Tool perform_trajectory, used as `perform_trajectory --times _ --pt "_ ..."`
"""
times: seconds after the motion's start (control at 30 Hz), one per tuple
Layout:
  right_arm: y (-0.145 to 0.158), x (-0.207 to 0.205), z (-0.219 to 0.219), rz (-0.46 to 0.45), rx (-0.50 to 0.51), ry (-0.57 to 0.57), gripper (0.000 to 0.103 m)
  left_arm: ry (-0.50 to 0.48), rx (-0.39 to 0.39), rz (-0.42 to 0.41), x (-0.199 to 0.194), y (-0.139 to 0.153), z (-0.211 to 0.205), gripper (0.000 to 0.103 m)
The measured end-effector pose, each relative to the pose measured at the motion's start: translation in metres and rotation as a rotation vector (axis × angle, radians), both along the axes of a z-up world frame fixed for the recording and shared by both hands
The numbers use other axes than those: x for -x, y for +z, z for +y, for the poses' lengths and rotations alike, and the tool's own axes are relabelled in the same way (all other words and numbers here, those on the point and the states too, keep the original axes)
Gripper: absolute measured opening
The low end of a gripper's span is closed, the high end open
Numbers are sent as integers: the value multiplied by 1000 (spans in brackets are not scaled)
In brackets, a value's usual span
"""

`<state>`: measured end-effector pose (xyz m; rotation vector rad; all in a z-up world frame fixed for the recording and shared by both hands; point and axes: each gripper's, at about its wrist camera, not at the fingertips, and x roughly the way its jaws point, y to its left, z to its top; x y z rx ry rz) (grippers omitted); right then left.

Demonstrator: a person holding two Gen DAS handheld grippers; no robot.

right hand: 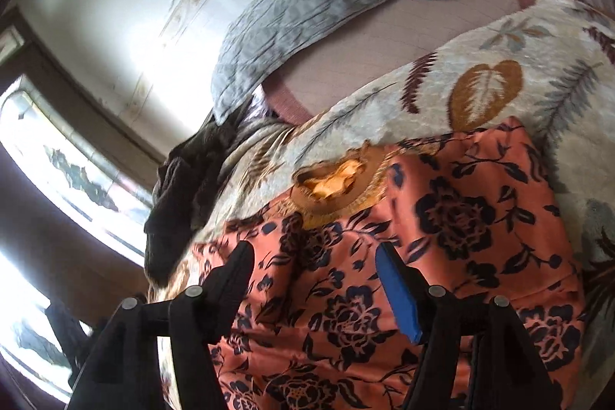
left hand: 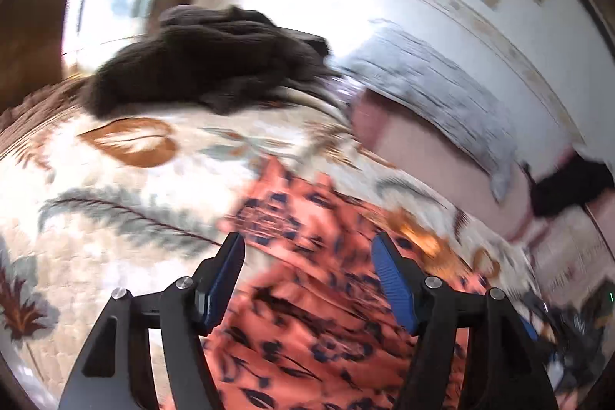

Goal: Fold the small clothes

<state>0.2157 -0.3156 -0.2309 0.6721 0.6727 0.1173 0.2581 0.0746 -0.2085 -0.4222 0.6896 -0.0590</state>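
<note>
**Both grippers stand open above the orange floral garment**

The orange floral garment (right hand: 442,237) lies spread on a cream bedspread (right hand: 519,37) printed with leaves and feathers. Its fabric is salmon-orange with dark blue-black flowers, and a mustard-yellow neckline opening (right hand: 330,183) shows at its far edge in the right wrist view.

The right gripper (right hand: 315,256) hangs over the garment with its jaws apart; the cloth is seen between the two fingers but neither pad presses on it. One blue pad (right hand: 396,291) faces the camera, clear of the fabric.

The left gripper (left hand: 309,248) is likewise parted above the same garment (left hand: 307,294), with patterned cloth visible in the gap and nothing pinched. The left wrist view is smeared by motion blur, so finer detail of the folds there cannot be told.

A dark brown knitted garment (left hand: 200,64) lies bunched near the far edge of the bedspread, apart from the orange one. Just beyond it a grey quilted cloth (right hand: 307,18) lies across a pale pink sheet (right hand: 384,52). A bright window (right hand: 57,160) shows at the left of the right wrist view
</note>
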Motion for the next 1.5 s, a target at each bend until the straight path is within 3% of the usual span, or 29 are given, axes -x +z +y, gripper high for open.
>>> perform_trajectory --times 0.1,0.17,0.23,0.43,0.6,0.7,0.83,0.87,0.93,1.0,1.17,1.33,1.4,1.5 --pt "4 -22 60 24 96 153 69 211 1 178 -23 -36 42 67" --pt "5 -42 101 50 136 242 69 265 17 321 -32 -61 56 61" --pt "4 -65 141 78 154 317 69 308 65 384 -33 -74 69 57" --pt "-12 -122 251 175 341 516 70 468 54 298 -22 -49 114 57" --pt "-36 -133 314 188 696 651 70 602 77 253 -13 -30 160 58" --pt "-44 -138 329 180 826 658 70 628 75 240 -15 -26 171 58" --pt "-61 -147 346 172 986 656 70 594 108 277 -22 -35 169 58" --pt "-64 -148 346 172 990 640 69 584 115 284 -24 -38 166 58" --pt "-62 -151 343 153 926 598 59 563 123 286 -26 -39 161 58" --pt "-51 -153 331 115 811 557 14 538 112 288 -29 -39 153 58" --pt "2 -138 274 2 527 384 11 477 69 277 -36 -35 128 58" --pt "57 -98 176 -90 307 179 11 327 -30 239 -47 -27 78 58" --pt "68 -84 141 -78 293 114 11 288 -64 242 -49 -28 62 58" --pt "72 -73 128 -42 327 138 15 304 -24 287 -47 -40 62 58"
